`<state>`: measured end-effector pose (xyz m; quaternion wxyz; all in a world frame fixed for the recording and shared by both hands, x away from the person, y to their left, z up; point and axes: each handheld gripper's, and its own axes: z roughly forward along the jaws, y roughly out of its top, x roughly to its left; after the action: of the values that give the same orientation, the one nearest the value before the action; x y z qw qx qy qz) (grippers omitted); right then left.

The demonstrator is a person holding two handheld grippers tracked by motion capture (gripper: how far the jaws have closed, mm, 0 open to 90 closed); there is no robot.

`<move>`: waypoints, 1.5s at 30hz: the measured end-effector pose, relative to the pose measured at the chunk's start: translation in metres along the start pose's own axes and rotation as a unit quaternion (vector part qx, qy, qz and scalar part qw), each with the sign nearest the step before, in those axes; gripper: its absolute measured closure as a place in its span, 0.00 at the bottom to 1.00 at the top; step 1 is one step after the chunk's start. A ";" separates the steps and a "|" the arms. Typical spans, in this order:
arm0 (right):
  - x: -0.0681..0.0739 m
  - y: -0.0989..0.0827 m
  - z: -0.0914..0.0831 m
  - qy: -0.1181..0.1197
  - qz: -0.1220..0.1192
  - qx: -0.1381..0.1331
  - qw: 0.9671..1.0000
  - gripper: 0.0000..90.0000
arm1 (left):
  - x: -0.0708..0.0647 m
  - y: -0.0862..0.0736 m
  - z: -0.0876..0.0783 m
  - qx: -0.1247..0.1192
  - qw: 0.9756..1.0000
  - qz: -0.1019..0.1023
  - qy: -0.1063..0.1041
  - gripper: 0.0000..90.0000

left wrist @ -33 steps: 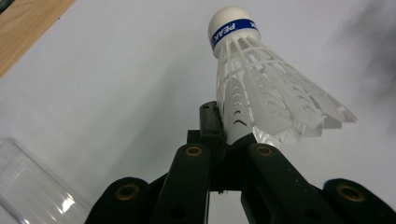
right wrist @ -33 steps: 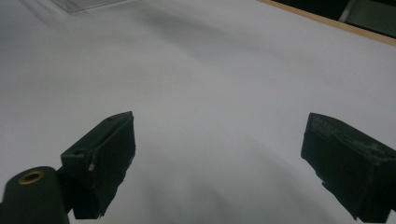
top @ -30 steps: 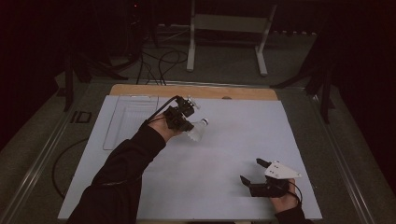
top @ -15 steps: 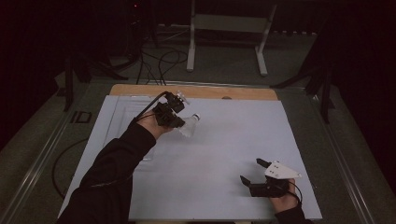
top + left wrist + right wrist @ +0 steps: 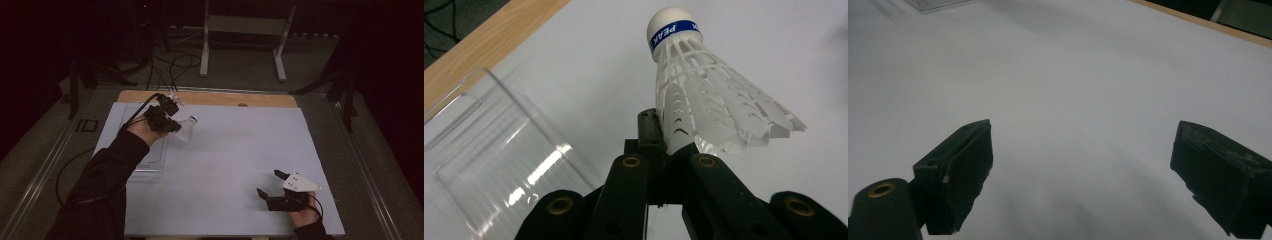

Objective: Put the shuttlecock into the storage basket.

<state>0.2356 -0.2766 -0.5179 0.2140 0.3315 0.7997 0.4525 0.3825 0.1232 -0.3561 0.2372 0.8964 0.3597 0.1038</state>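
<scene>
A white shuttlecock (image 5: 186, 129) (image 5: 704, 95) with a blue band under its cork tip is pinched by the skirt's edge in my left gripper (image 5: 172, 127) (image 5: 669, 145), which is shut on it above the table's far left. Its cork points away from the hand. Just below and left of it lies a clear plastic tray (image 5: 145, 145) (image 5: 489, 165). My right gripper (image 5: 270, 184) (image 5: 1083, 170) rests near the front right of the white sheet, jaws wide open with nothing between them.
The white sheet (image 5: 235, 165) covers the table, with a wooden strip (image 5: 220, 99) along its far edge. Beyond the table are a white stand (image 5: 242, 45) and cables (image 5: 170, 60) on the floor.
My left hand has carried the shuttlecock leftward and toward the far edge, over the clear tray's side. The right gripper has stayed put.
</scene>
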 end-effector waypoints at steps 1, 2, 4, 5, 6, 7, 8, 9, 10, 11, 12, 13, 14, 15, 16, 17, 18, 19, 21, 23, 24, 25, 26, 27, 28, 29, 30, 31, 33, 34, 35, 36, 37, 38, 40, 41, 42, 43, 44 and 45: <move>0.000 0.000 0.000 0.001 0.000 0.000 1.000 0.11 | 0.002 -0.002 -0.002 0.000 1.000 -0.002 0.005 1.00; 0.000 0.000 0.000 0.001 0.000 0.000 1.000 0.11 | 0.005 -0.004 -0.004 0.000 1.000 -0.004 0.004 1.00; 0.000 0.000 0.000 0.001 -0.001 0.000 1.000 0.11 | 0.009 -0.007 -0.007 0.000 1.000 -0.009 0.012 1.00; 0.000 0.000 0.000 0.001 0.000 -0.001 1.000 0.11 | 0.012 -0.009 -0.009 -0.001 1.000 -0.015 0.012 1.00; 0.001 0.000 0.000 0.001 0.001 0.000 1.000 0.11 | 0.014 -0.011 -0.010 0.000 1.000 -0.017 0.012 1.00; 0.000 0.000 0.000 0.001 0.000 0.000 1.000 0.11 | 0.016 -0.012 -0.012 -0.001 1.000 -0.021 0.017 1.00; 0.001 0.000 0.000 0.001 -0.001 0.000 1.000 0.11 | 0.018 -0.014 -0.014 -0.001 1.000 -0.022 0.019 1.00; 0.001 0.000 0.001 0.001 -0.001 0.001 1.000 0.11 | 0.021 -0.015 -0.015 -0.002 1.000 -0.024 0.016 1.00; 0.001 0.000 0.001 0.001 0.000 0.001 1.000 0.11 | 0.022 -0.017 -0.017 -0.005 0.999 -0.028 0.021 1.00; 0.001 0.000 0.001 0.002 0.000 0.001 1.000 0.11 | 0.024 -0.018 -0.018 -0.004 0.999 -0.029 0.023 1.00; 0.001 0.000 0.001 0.002 0.001 0.002 1.000 0.11 | 0.026 -0.020 -0.019 -0.003 0.999 -0.032 0.024 1.00; 0.001 0.000 0.001 0.002 0.001 0.002 1.000 0.11 | 0.028 -0.022 -0.021 -0.002 0.999 -0.034 0.028 1.00; 0.001 0.000 0.001 0.002 0.000 0.001 1.000 0.11 | 0.030 -0.024 -0.022 -0.001 0.999 -0.036 0.030 1.00; 0.001 0.000 0.001 0.002 0.000 0.002 1.000 0.11 | 0.032 -0.026 -0.023 0.000 0.999 -0.038 0.029 1.00; 0.001 0.000 0.001 0.003 0.000 0.002 1.000 0.11 | 0.034 -0.027 -0.024 -0.001 0.999 -0.042 0.033 1.00; 0.001 0.000 0.001 0.002 0.001 0.002 1.000 0.11 | 0.035 -0.029 -0.026 0.000 0.998 -0.043 0.036 1.00; 0.001 0.000 0.001 0.002 0.001 0.002 1.000 0.11 | 0.037 -0.031 -0.027 -0.002 0.998 -0.047 0.035 1.00; 0.001 0.000 0.001 0.002 0.001 0.002 1.000 0.11 | 0.039 -0.033 -0.028 -0.002 0.998 -0.048 0.037 1.00; 0.001 0.000 0.001 0.002 0.000 0.001 1.000 0.11 | 0.041 -0.036 -0.030 -0.002 0.998 -0.053 0.039 1.00; 0.002 0.000 0.002 0.003 -0.001 0.001 1.000 0.11 | 0.044 -0.039 -0.032 0.000 0.998 -0.056 0.042 1.00; 0.002 0.000 0.002 0.003 -0.002 0.002 1.000 0.11 | 0.046 -0.041 -0.033 0.000 0.997 -0.059 0.043 1.00; 0.002 0.001 0.002 0.003 -0.001 0.002 1.000 0.11 | 0.048 -0.042 -0.034 -0.001 0.997 -0.063 0.041 1.00; 0.002 0.001 0.002 0.002 -0.001 0.002 1.000 0.11 | 0.049 -0.044 -0.034 0.001 0.997 -0.064 0.042 1.00; 0.002 0.000 0.002 0.002 -0.001 0.002 1.000 0.11 | 0.051 -0.045 -0.035 -0.003 0.997 -0.069 0.044 1.00; 0.002 0.000 0.003 0.002 0.000 0.002 1.000 0.11 | 0.054 -0.046 -0.036 -0.003 0.997 -0.072 0.042 1.00; 0.002 0.000 0.003 0.002 -0.001 0.002 1.000 0.11 | 0.056 -0.048 -0.036 -0.003 0.996 -0.075 0.045 1.00; 0.002 0.000 0.003 0.002 -0.001 0.003 1.000 0.11 | 0.058 -0.049 -0.036 -0.004 0.996 -0.081 0.046 1.00; 0.002 0.000 0.003 0.002 -0.001 0.003 1.000 0.11 | 0.060 -0.051 -0.036 -0.005 0.995 -0.086 0.045 1.00; 0.002 0.000 0.003 0.002 -0.002 0.003 1.000 0.11 | 0.062 -0.054 -0.033 -0.007 0.995 -0.091 0.044 1.00; 0.002 0.000 0.002 0.002 -0.003 0.002 1.000 0.11 | 0.063 -0.055 -0.031 -0.007 0.995 -0.094 0.043 1.00; 0.002 0.001 0.002 0.002 -0.003 0.003 1.000 0.11 | 0.064 -0.056 -0.030 -0.007 0.995 -0.094 0.043 1.00; 0.002 0.001 0.002 0.002 -0.002 0.002 1.000 0.11 | 0.065 -0.057 -0.028 -0.008 0.994 -0.098 0.043 1.00; 0.002 0.001 0.002 0.002 -0.002 0.002 1.000 0.11 | 0.066 -0.058 -0.026 -0.007 0.994 -0.099 0.042 1.00; 0.001 0.000 0.002 0.002 -0.002 0.002 1.000 0.11 | 0.066 -0.059 -0.025 -0.006 0.994 -0.101 0.043 1.00; 0.001 0.000 0.002 0.003 -0.002 0.001 1.000 0.11 | 0.067 -0.059 -0.022 -0.005 0.994 -0.102 0.042 1.00; 0.001 0.001 0.002 0.003 -0.002 0.001 1.000 0.11 | 0.067 -0.060 -0.021 -0.004 0.994 -0.102 0.045 1.00; 0.001 0.001 0.002 0.002 -0.002 0.002 1.000 0.11 | 0.068 -0.060 -0.019 -0.002 0.994 -0.102 0.046 1.00; 0.001 0.001 0.002 0.002 -0.003 0.001 1.000 0.11 | 0.068 -0.060 -0.017 -0.001 0.994 -0.102 0.045 1.00; 0.002 0.001 0.001 0.002 -0.002 0.002 1.000 0.11 | 0.068 -0.061 -0.016 0.001 0.994 -0.103 0.046 1.00; 0.002 0.001 0.001 0.002 -0.002 0.002 1.000 0.11 | 0.068 -0.061 -0.014 0.003 0.993 -0.102 0.050 1.00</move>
<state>0.2354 -0.2743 -0.5178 0.2131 0.3292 0.8016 0.4512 0.3899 0.2139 -0.3735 0.2257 0.8492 0.4613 0.1225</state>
